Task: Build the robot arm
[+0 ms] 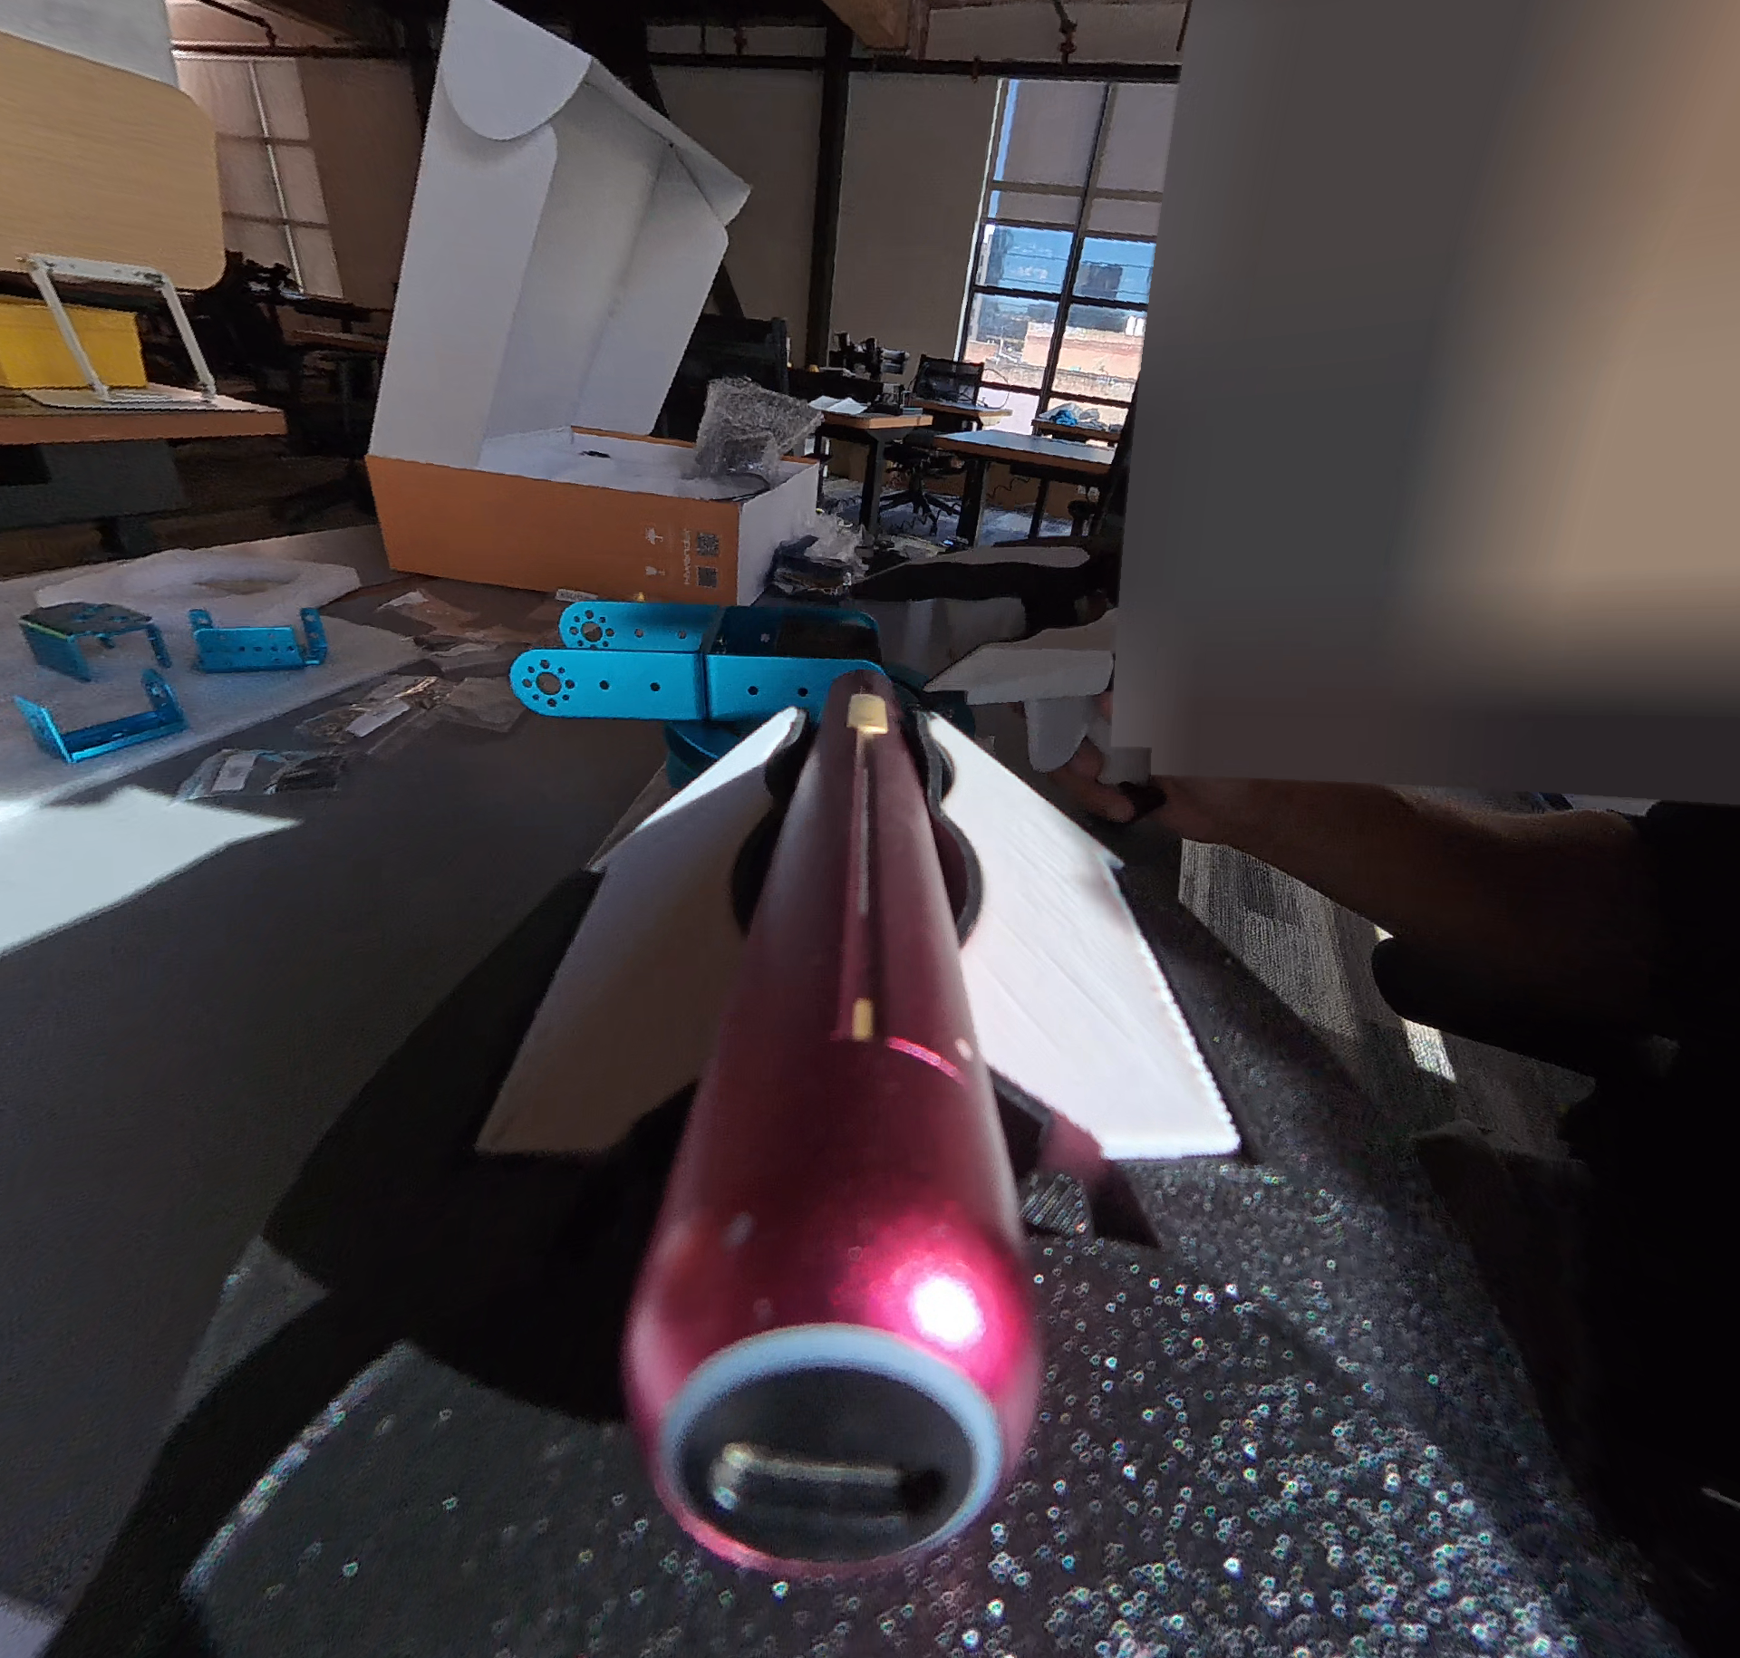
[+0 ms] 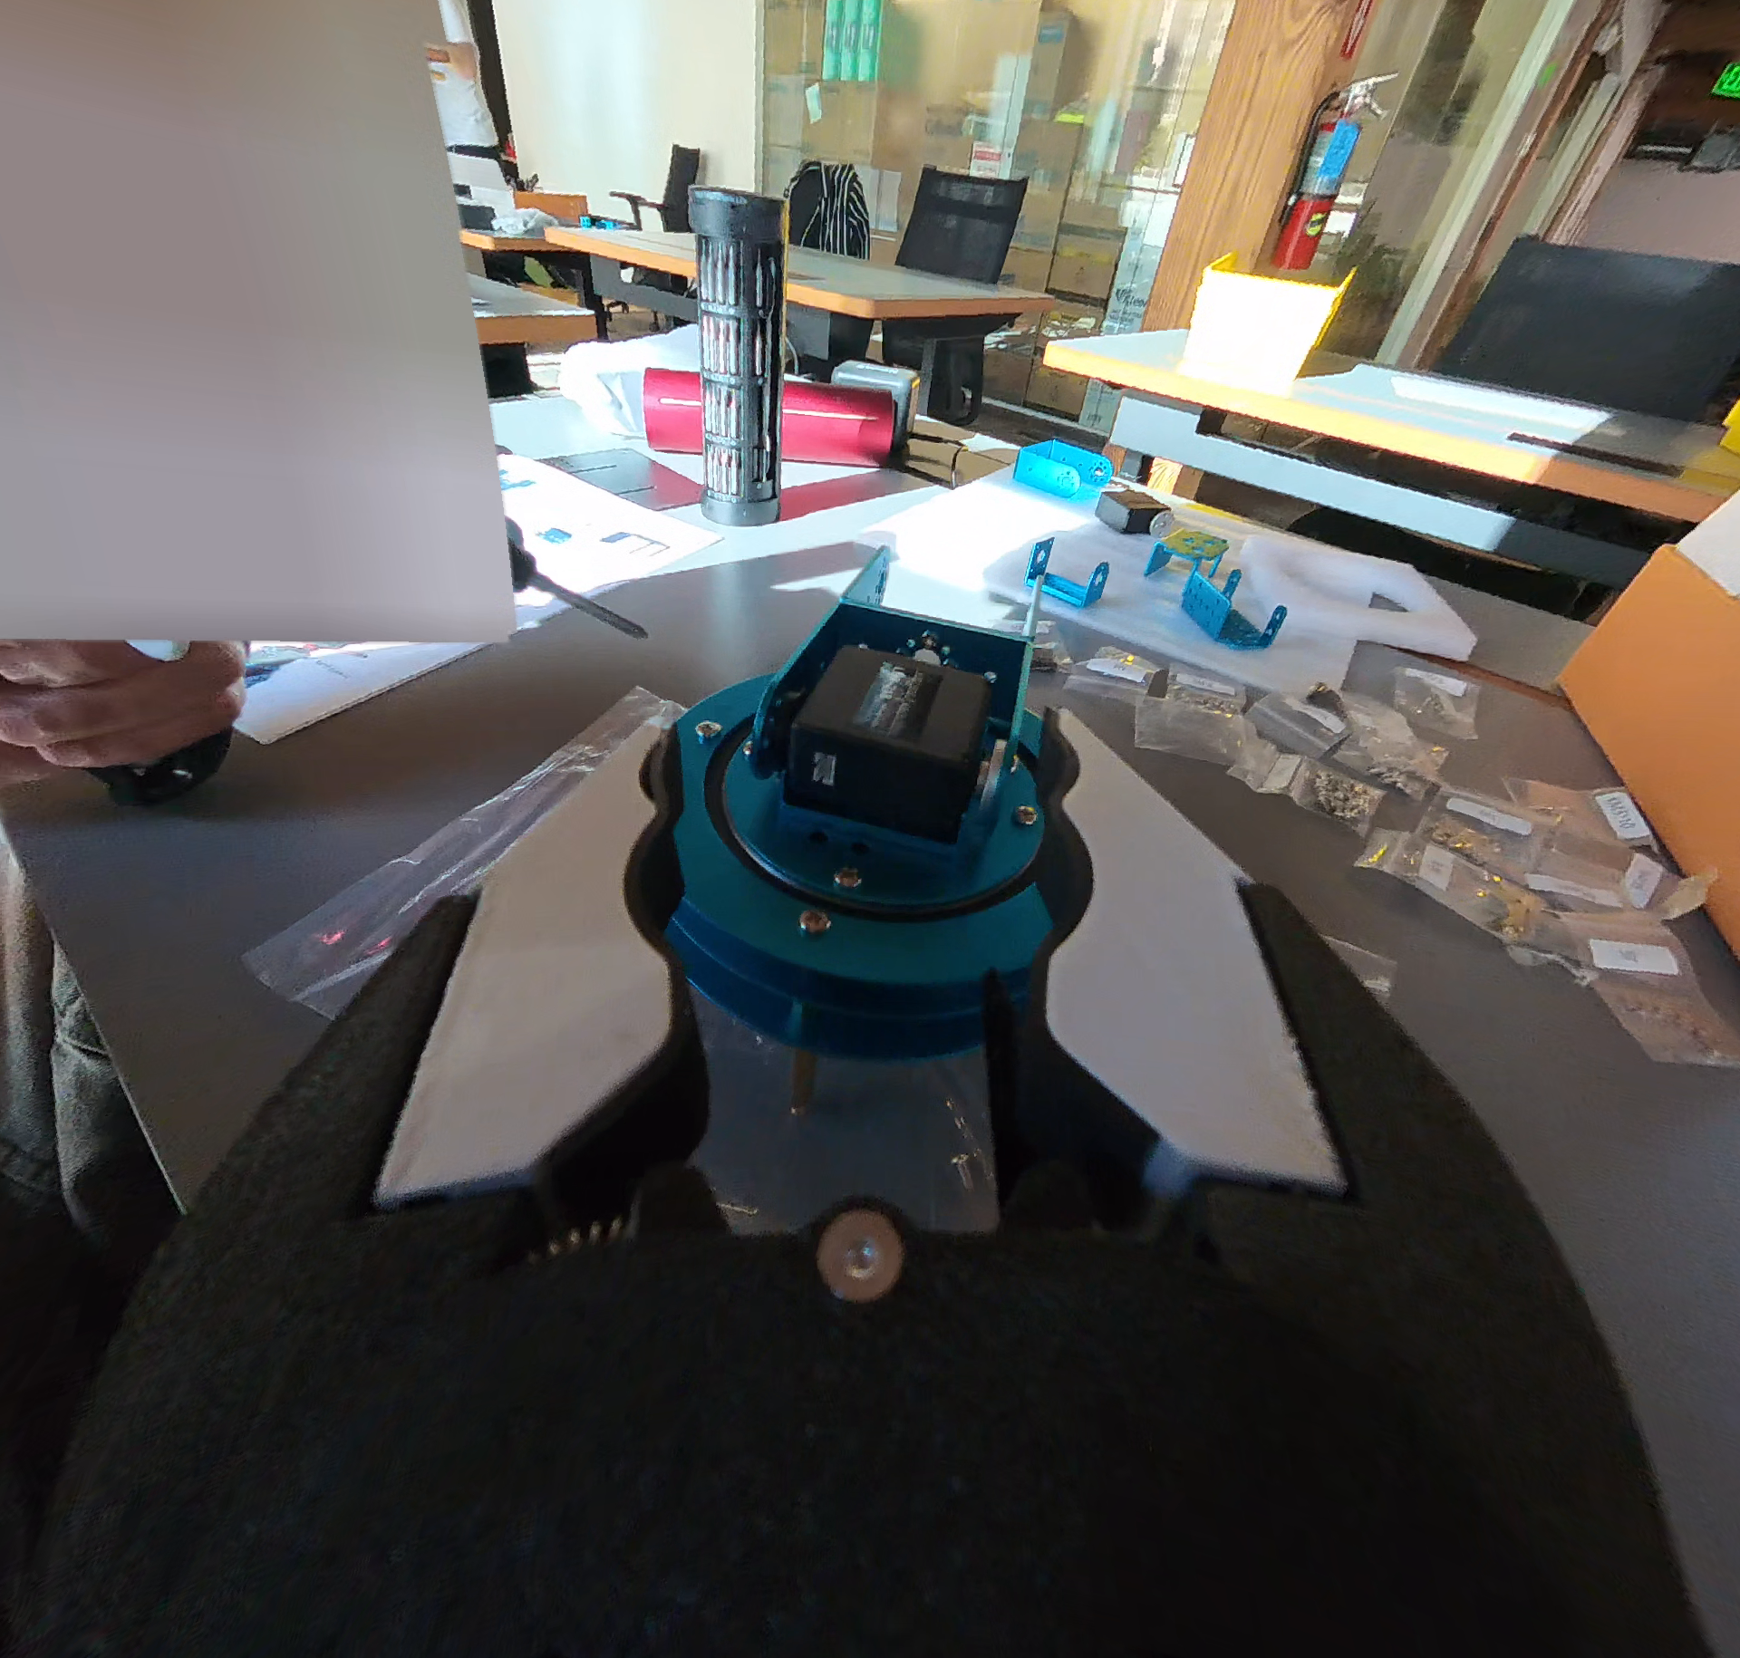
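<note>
My left gripper (image 1: 861,728) is shut on a red pen-shaped electric screwdriver (image 1: 847,1095), which lies along the fingers with its tip at a blue metal bracket assembly (image 1: 659,671). My right gripper (image 2: 857,742) is shut on the round blue base (image 2: 847,944) of that assembly, one finger on each side. On the base stands a blue bracket (image 2: 871,591) with a black servo block (image 2: 885,747) in it. The base stands on short legs above the grey table (image 2: 282,822).
An open orange-and-white box (image 1: 565,521) stands behind. Loose blue brackets (image 1: 254,643) lie on white foam (image 2: 1318,577). Several small bags of screws (image 2: 1412,766), a black bit-holder cylinder (image 2: 739,361), a red tube (image 2: 819,422) and a person's hand (image 2: 104,700) are nearby.
</note>
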